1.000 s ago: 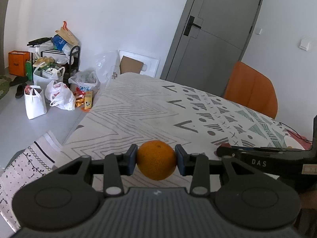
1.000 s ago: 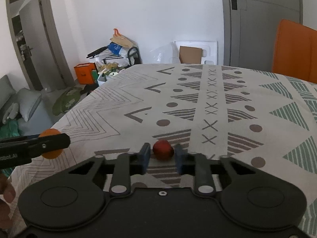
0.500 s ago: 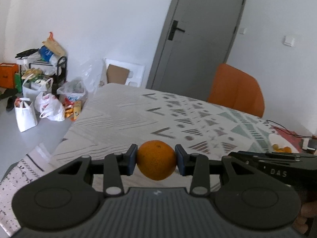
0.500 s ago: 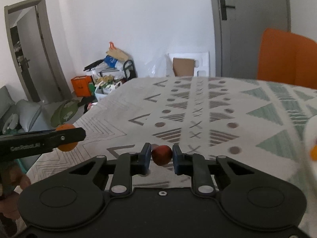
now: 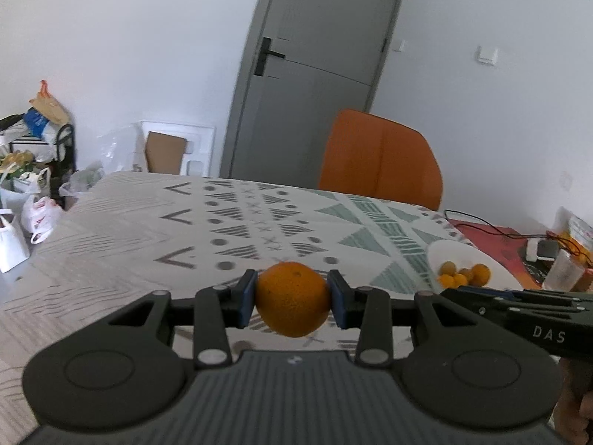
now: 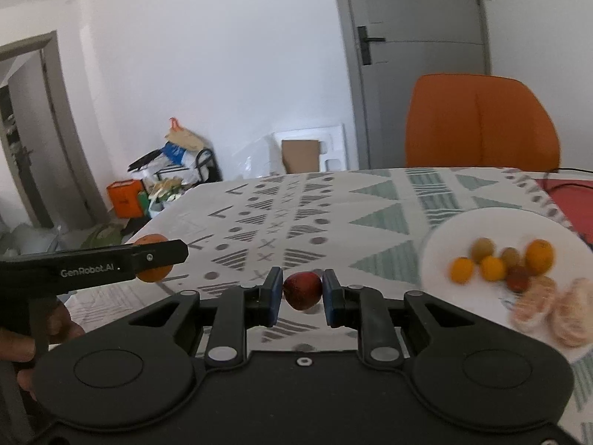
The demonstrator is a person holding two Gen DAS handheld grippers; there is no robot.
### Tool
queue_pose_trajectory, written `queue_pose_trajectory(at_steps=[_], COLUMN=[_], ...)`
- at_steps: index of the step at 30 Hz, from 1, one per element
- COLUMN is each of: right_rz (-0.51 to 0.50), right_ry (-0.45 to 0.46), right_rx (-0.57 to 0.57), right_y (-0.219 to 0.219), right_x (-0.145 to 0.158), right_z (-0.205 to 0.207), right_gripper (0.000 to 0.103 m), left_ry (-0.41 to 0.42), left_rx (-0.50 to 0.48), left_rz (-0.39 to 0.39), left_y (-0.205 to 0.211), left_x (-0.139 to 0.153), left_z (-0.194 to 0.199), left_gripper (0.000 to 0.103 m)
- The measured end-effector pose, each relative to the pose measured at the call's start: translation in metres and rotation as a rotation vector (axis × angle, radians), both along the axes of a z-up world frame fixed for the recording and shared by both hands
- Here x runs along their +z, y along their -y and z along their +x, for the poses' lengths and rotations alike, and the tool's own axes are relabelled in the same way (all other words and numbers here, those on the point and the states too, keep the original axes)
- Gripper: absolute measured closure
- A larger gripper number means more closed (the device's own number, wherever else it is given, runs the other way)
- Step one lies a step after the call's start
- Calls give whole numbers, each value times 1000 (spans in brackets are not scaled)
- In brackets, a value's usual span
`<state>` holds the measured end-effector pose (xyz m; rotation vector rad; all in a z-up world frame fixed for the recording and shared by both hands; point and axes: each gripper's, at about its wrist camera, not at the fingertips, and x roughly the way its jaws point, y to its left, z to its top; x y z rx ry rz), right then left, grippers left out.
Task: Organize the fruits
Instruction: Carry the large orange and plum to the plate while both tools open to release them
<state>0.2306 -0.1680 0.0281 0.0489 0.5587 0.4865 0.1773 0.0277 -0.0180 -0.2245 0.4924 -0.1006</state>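
Observation:
My left gripper (image 5: 292,298) is shut on an orange (image 5: 292,298), held in the air above the patterned tablecloth (image 5: 229,222). My right gripper (image 6: 298,291) is shut on a small red fruit (image 6: 302,290), also off the table. A white plate (image 6: 444,237) lies to the right, holding several small orange, green and red fruits (image 6: 493,267) and peeled orange pieces (image 6: 548,307). The same plate (image 5: 448,252) shows at the right of the left wrist view. In the right wrist view the left gripper (image 6: 159,257) with its orange (image 6: 153,241) reaches in from the left.
An orange chair (image 6: 481,122) stands behind the table's far edge, before a grey door (image 5: 315,66). Bags and a rack (image 5: 29,170) crowd the floor at the left. A red mat with cables, a cup and small items (image 5: 537,248) lies at the table's right.
Both grippers have swung to the right and risen a little with their fruits. The plate of fruit has come into both views, and the floor clutter has slid to the left.

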Motion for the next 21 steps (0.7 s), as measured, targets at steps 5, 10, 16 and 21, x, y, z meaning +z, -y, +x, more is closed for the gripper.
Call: queue_pose_trajectory(at_steps=[5, 10, 16, 21], right_rz=[24, 38, 55, 66], right_ry=[5, 5, -2, -21], right_rx=[-37, -73, -124, -159], right_y=[29, 56, 85, 107], right_x=[0, -1, -5, -13], right_z=[0, -1, 1, 4], right_gripper=[82, 82, 82, 82], left_ry=[7, 12, 8, -5], left_rx=[-29, -55, -85, -119], left_rz=[16, 26, 39, 52], left_y=[23, 46, 72, 96], left_x=[7, 12, 13, 10], left_z=[5, 14, 29, 41], left_gripper=[64, 64, 64, 64])
